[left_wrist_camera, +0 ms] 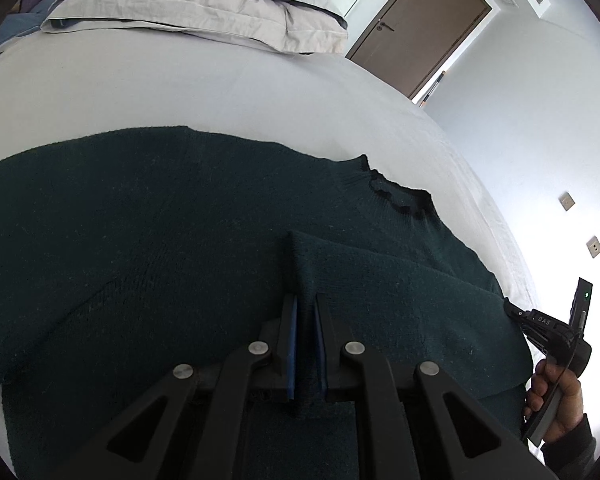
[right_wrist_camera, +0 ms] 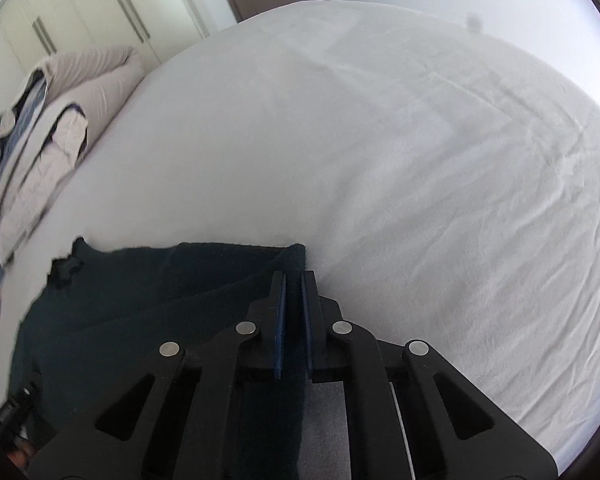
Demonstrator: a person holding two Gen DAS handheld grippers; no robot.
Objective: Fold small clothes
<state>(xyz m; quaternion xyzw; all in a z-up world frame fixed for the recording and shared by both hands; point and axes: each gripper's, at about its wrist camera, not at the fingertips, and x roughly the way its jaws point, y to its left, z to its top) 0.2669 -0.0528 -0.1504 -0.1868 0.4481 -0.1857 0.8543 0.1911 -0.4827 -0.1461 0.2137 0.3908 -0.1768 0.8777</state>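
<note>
The sweater (left_wrist_camera: pixel 160 232) lay flat on the bed (left_wrist_camera: pixel 228 92), its collar (left_wrist_camera: pixel 396 192) toward the right of the left wrist view and a sleeve (left_wrist_camera: pixel 380 280) folded over its body. Stacked pillows (left_wrist_camera: pixel 204 8) lay behind it at the far end of the bed, with a door (left_wrist_camera: pixel 424 20) beyond them. The left gripper (left_wrist_camera: pixel 306 344) pinched the sleeve's edge from the front, while the right gripper (right_wrist_camera: pixel 294 312) pinched a fold at the sweater's right side.

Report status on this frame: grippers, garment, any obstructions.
Left gripper shut on dark green sweater fold. Right gripper shut on its edge. Sweater flat on white bed, sleeve folded in. Nothing in the way.
</note>
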